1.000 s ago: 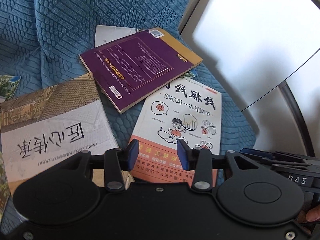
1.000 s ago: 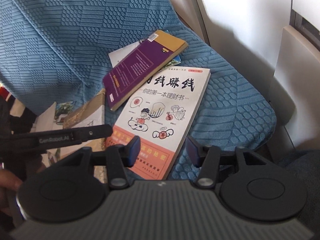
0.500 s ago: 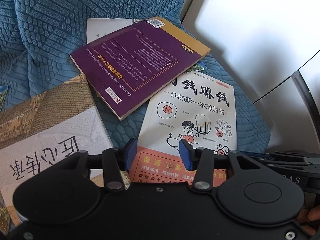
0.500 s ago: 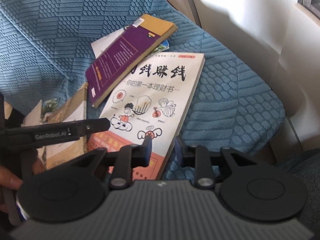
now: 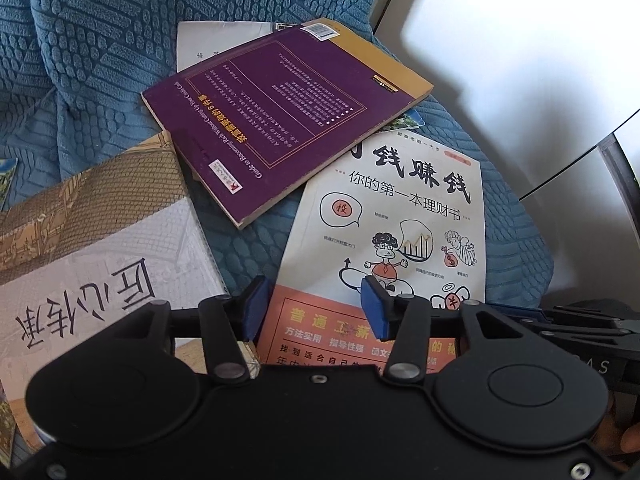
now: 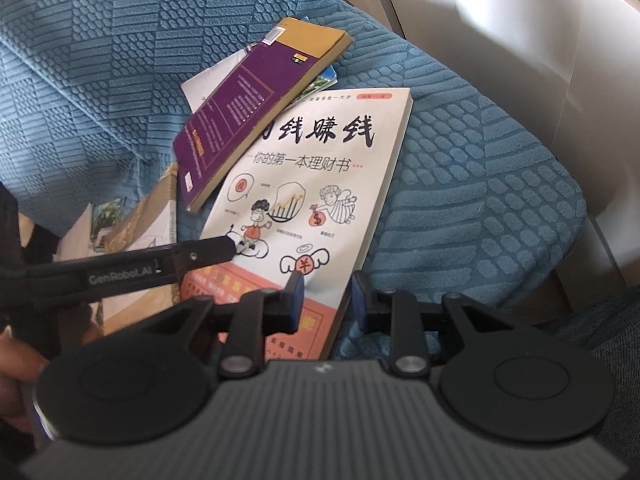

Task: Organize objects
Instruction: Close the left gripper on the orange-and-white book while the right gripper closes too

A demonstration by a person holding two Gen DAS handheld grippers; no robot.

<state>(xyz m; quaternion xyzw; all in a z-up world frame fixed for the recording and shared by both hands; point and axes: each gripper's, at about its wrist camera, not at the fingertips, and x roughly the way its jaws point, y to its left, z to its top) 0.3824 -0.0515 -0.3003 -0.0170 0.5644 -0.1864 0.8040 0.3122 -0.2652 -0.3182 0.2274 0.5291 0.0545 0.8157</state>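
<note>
Now, left gripper (image 5: 312, 300): jaws stand part open with nothing between them. They hang over the lower left corner of the white book (image 5: 400, 208), above its orange band. One finger also shows in the right wrist view, reaching across the cartoon on the cover.
Right gripper (image 6: 327, 292): jaws narrow but not clamped. They straddle the book's right edge near its lower corner, one pad over the cover and the other over the blue blanket (image 6: 480, 200). I see no pad pressing on the book.
White book: lies flat on the blanket, cover up. Its top left corner is tucked under the purple book (image 5: 272, 120).
Purple book: lies back cover up and slanted. It rests partly on the white book and partly on a loose white sheet (image 5: 208, 44).
Grey book (image 5: 100, 240): lies to the left, just beside the purple one, with its title upside down to the camera.
Step in hand: by my reading, both tools are lining up on the near end of the white book to take it first.
Next move calls for: getting a pad under the thin edge on soft cloth, then closing firmly. The book must slide out from under the purple book, which may be dragged along or tip off.
</note>
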